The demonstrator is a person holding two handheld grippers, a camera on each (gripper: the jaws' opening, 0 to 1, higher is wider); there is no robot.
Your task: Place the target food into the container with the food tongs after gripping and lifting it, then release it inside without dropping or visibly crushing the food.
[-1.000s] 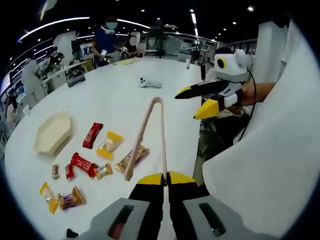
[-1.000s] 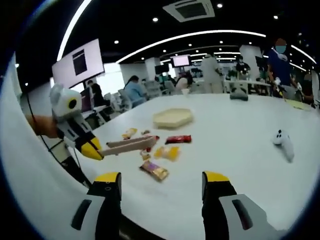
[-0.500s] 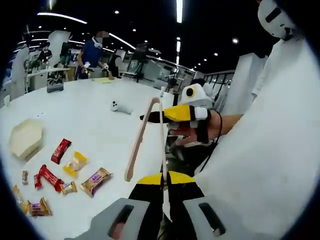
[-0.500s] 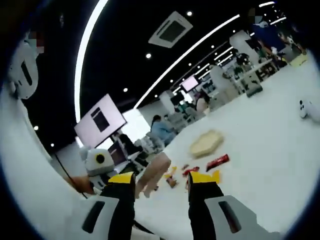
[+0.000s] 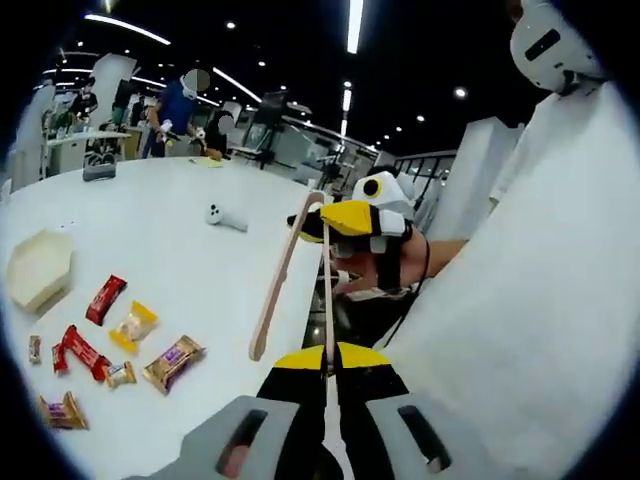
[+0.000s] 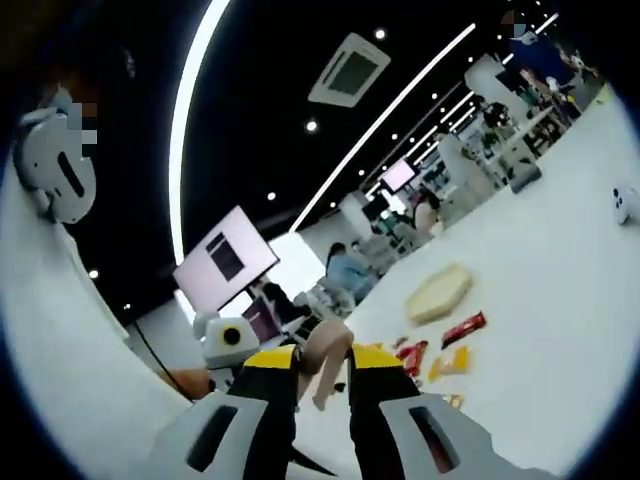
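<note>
left gripper (image 5: 326,362) jaws clamped together; right gripper (image 6: 320,362) jaws pinched nearly closed.

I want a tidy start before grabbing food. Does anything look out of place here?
Only the wrapped snacks, scattered loose on the white table beside the container. The food tongs are held up by both grippers, undamaged.

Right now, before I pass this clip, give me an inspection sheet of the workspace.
Surface: white table, mostly bare.
Job's things: beige tongs held in the air; hexagonal container holds nothing visible; wrapped snacks loose on the table.
Clutter: white controller.
Grippers: left gripper shut on the tongs' handle end; right gripper closing around the tongs' arms.
Cables: black cable by the right gripper.
Surroundings: open office, people at desks.
</note>
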